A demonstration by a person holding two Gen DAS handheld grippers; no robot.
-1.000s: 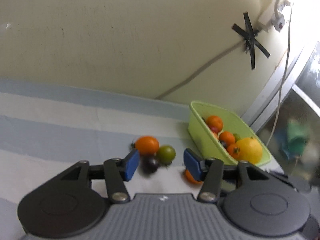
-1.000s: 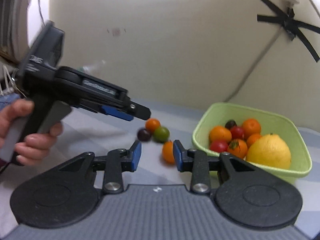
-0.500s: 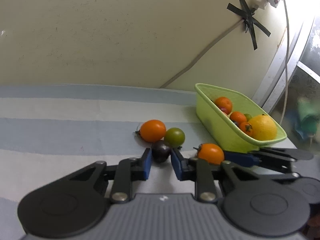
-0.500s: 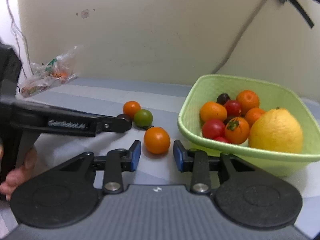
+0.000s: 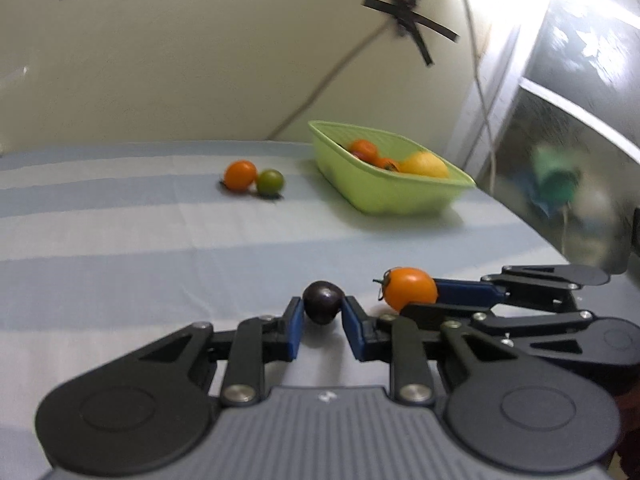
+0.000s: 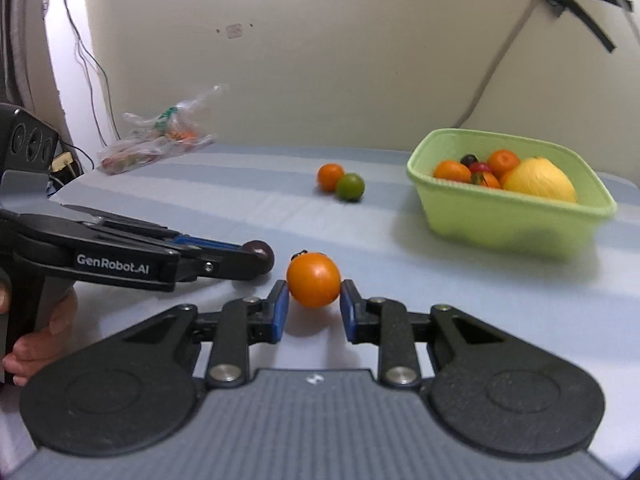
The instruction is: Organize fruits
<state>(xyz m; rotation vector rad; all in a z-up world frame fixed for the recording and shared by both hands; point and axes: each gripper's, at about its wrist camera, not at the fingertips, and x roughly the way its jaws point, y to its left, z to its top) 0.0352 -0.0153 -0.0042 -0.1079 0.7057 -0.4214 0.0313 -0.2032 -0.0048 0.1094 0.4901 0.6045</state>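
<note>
Two fruits are being gripped, one per gripper, above a cloth-covered table (image 6: pixel 480 300) whose fabric is being shown as matte, with broad pale blue and white stripes. The left gripper (image 5: pixel 322 316) is being held clenched on a small, round, glossy dark purple tomato (image 5: pixel 323 297), which is being pinched between its blue pads near the tips. The right gripper (image 6: pixel 313 303) is being held closed on a smooth, shiny orange tomato (image 6: pixel 313 279), round in shape, with a dark stem stub at its top; both blue pads are being pressed against its sides. The two held fruits are being kept near each other and well apart from the basket. The white lettering "GenRobot.AI" is being displayed on the black, hard-looking side of the left gripper in the right wrist view. Farther back, a second orange tomato (image 6: pixel 330 176) and a green tomato (image 6: pixel 349 187) are being left on the cloth, touching or nearly touching each other. To their right, a light green plastic basket (image 6: pixel 500 216), rectangular with rounded corners and a ribbed rim, is being used to hold a large yellow citrus (image 6: pixel 538 180) with a dimpled skin, several orange fruits, a red one and a dark one. A crumpled clear plastic bag (image 6: pixel 156 142) is being seen at the far left by the wall, its printing unreadable.
</note>
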